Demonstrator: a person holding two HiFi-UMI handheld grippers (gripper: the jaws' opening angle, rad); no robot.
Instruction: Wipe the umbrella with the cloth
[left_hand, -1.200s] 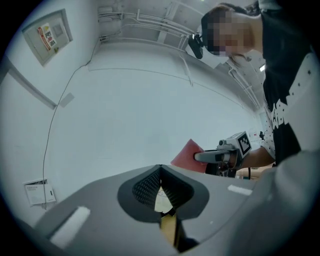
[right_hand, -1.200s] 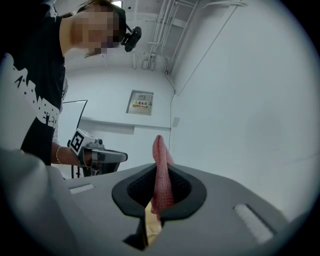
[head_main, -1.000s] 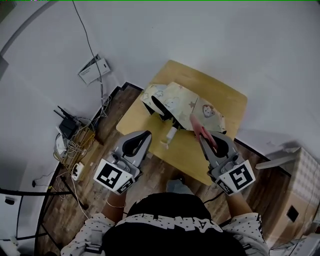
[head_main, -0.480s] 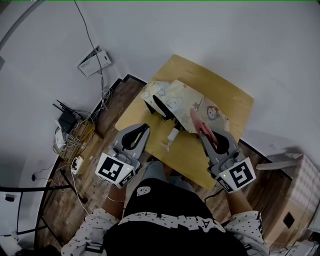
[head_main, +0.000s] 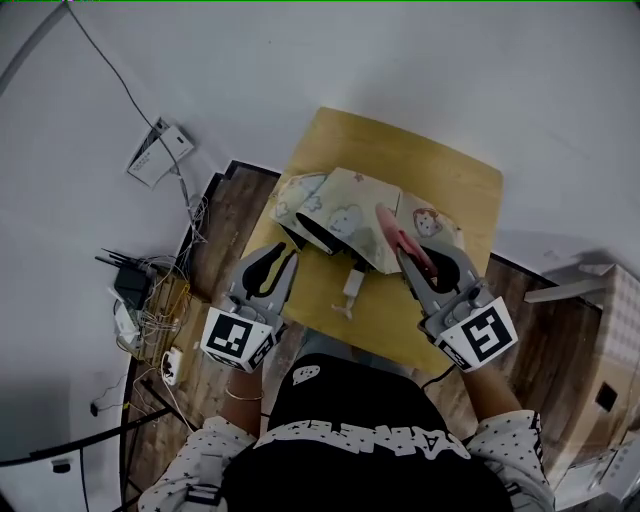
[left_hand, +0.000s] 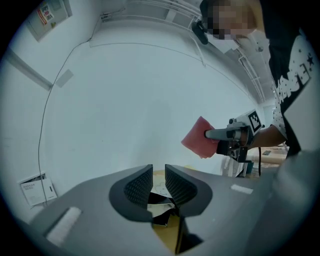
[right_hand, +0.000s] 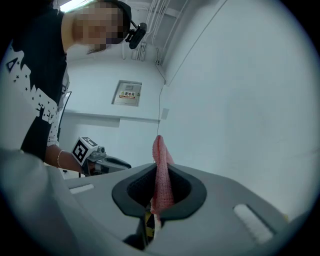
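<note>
Head view: left hand-held gripper (head_main: 285, 258) level, jaws just opening, empty; right hand-held gripper (head_main: 410, 262) clamps cloth (head_main: 392, 230) near umbrella (head_main: 345, 205).

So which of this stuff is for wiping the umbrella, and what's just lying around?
For the job: umbrella, pink cloth in the right gripper, left gripper (jaws just opening, gripping nothing), table.
Lying about: router, cables, white leaflet, cardboard box.

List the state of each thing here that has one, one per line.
Pastel patterned fabric umbrella: collapsed, canopy loose, lying on the yellow wooden table.
Pink cloth: pinched upright in the right gripper.
Right gripper: shut on the pink cloth.
Left gripper: jaws just opening, slightly apart, nothing between them.
</note>
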